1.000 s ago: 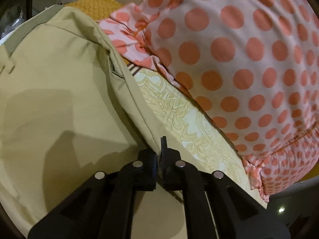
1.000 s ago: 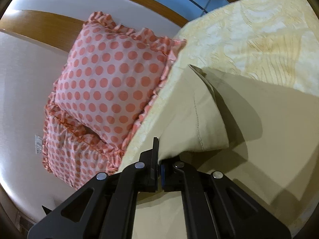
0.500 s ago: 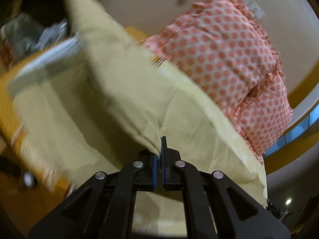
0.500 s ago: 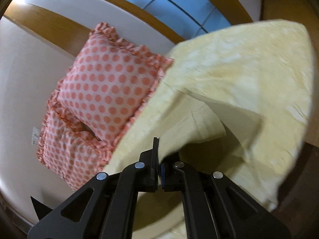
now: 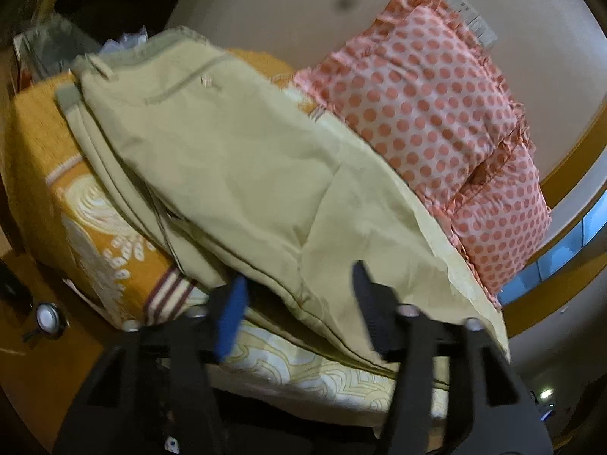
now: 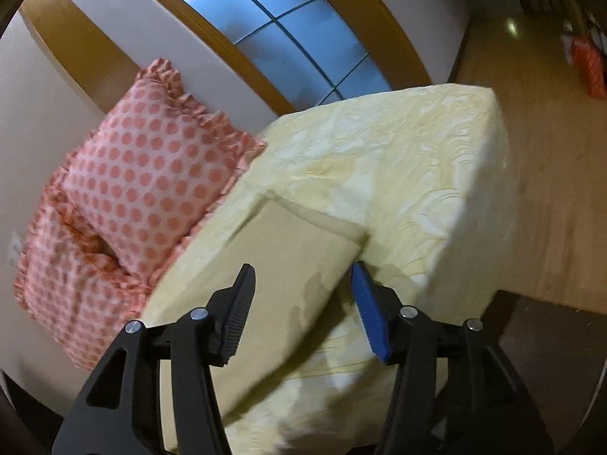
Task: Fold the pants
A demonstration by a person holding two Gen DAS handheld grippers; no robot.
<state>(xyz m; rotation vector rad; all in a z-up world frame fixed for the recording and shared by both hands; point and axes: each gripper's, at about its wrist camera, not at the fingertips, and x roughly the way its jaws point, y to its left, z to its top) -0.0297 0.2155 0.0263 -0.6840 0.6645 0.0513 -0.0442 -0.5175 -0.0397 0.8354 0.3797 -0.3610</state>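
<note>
The pale khaki pants [image 5: 235, 159] lie folded in layers on the bed, waistband toward the far left in the left wrist view. My left gripper [image 5: 296, 288] is open, its jaws spread above the near edge of the pants, holding nothing. In the right wrist view the folded leg end of the pants [image 6: 288, 265] lies flat on the yellow bedspread [image 6: 409, 174]. My right gripper [image 6: 303, 295] is open just above that end, empty.
Two pink polka-dot pillows [image 5: 436, 113] lean on the wall behind the pants; they also show in the right wrist view [image 6: 148, 174]. An orange patterned cover [image 5: 87, 227] hangs over the bed's left edge. Wooden floor [image 6: 550, 189] lies to the right of the bed.
Both grippers were shut on the pants fabric and lifted it over; now both have opened and drawn back, leaving the pants folded on the bed.
</note>
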